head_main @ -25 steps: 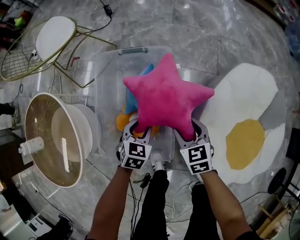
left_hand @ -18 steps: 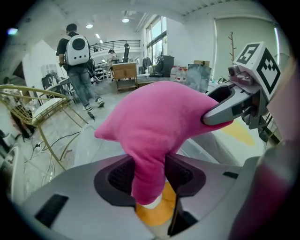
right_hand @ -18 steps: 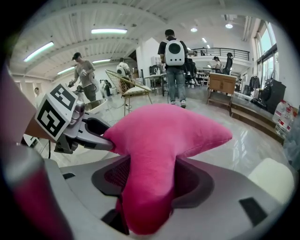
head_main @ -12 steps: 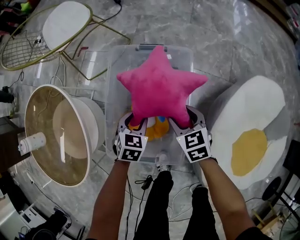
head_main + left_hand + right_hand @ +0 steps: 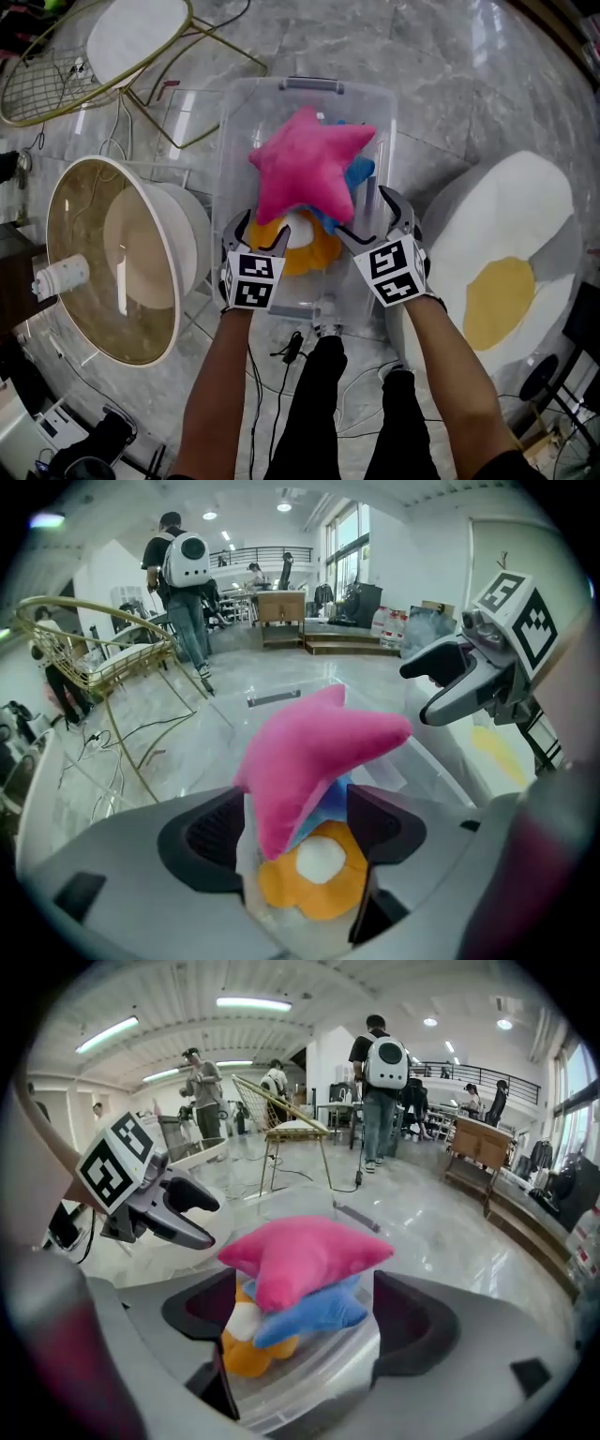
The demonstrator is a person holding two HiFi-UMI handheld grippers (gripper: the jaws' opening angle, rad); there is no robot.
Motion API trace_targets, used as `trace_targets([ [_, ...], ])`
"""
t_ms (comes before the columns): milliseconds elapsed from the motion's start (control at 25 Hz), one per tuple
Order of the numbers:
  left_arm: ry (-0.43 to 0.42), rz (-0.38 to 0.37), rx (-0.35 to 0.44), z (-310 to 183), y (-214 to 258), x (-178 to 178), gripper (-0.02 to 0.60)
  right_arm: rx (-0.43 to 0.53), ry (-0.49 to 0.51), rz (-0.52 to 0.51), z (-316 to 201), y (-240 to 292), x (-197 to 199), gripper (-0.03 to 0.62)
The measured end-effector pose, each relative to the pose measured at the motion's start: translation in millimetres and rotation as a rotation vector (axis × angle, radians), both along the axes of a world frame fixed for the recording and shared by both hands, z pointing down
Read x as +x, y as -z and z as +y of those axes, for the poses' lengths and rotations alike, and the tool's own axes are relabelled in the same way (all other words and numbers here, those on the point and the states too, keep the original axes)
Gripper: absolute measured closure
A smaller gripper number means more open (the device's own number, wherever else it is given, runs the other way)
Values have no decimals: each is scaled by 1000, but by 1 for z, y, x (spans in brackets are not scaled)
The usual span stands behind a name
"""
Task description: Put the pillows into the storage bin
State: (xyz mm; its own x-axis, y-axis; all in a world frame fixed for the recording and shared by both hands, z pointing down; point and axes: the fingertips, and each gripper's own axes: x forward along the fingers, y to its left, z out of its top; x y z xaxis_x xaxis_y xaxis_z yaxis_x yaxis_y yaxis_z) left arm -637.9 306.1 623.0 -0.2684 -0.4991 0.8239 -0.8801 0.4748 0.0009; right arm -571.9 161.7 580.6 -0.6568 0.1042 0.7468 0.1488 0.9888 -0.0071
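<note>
A pink star pillow (image 5: 305, 169) lies in the clear storage bin (image 5: 228, 141), on top of a blue pillow (image 5: 358, 172) and an orange one (image 5: 305, 248). My left gripper (image 5: 261, 234) hangs over the bin's near left side and my right gripper (image 5: 373, 220) over its near right. Both sets of jaws have just been opening and stand open, with no pad pressing on the star. In the left gripper view the star (image 5: 309, 757) shows beyond the jaws, above the orange pillow (image 5: 314, 888). The right gripper view has the star (image 5: 300, 1255) resting on the blue pillow (image 5: 309, 1314).
A big fried-egg cushion (image 5: 506, 272) lies on the floor to the bin's right. A round white and tan piece (image 5: 122, 262) stands at the left, a gold wire chair (image 5: 112, 47) behind it. Cables (image 5: 291, 352) trail by my feet. People stand far off.
Both grippers carried the pink star forward and down over the bin, then opened. The star left the jaws and now lies in the bin on the other pillows.
</note>
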Motion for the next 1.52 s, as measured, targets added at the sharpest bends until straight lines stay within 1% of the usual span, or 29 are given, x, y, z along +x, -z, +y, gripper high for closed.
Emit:
trace_targets([
  [160,29,-16,29,-2,12,8,256,-13,-15,-6,0,13,15,120],
  [400,52,-47,48,-5,47,28,256,-18,-16,-67,0,52,35,128],
  [600,39,-88,49,-4,74,68,256,5,6,-119,-2,86,60,128],
  [720,74,-114,80,-9,93,90,256,-3,8,-134,-4,102,82,137],
  [800,106,-112,113,-17,109,109,256,-13,-2,-138,-5,114,102,146],
  [880,137,-97,153,-26,132,130,256,-20,-33,-155,-8,134,123,163],
  [920,155,-91,178,-31,146,140,256,-18,-66,-177,-12,150,134,186],
  [1000,193,-85,233,-42,181,158,260,-8,-157,-231,-29,188,157,294],
  [1040,208,-88,257,-47,201,166,269,-9,-204,-253,-39,208,171,317],
  [1080,217,-98,274,-52,222,175,300,-13,-246,-269,-48,228,185,334],
  [1120,217,-115,285,-55,244,185,353,-16,-286,-282,-56,247,200,357],
  [1200,186,-163,293,-62,287,206,417,-3,-367,-305,-72,285,233,415],
  [1240,159,-194,297,-68,307,214,468,15,-409,-318,-81,303,248,465],
  [1280,128,-227,308,-74,326,221,532,35,-448,-330,-90,320,262,550],
  [1320,90,-253,330,-83,347,228,560,51,-480,-340,-99,336,274,579],
  [1400,1,-281,397,-104,390,242,565,65,-523,-364,-116,369,296,580],
  [1520,-111,-288,480,-129,455,267,566,49,-559,-418,-131,429,327,582],
])
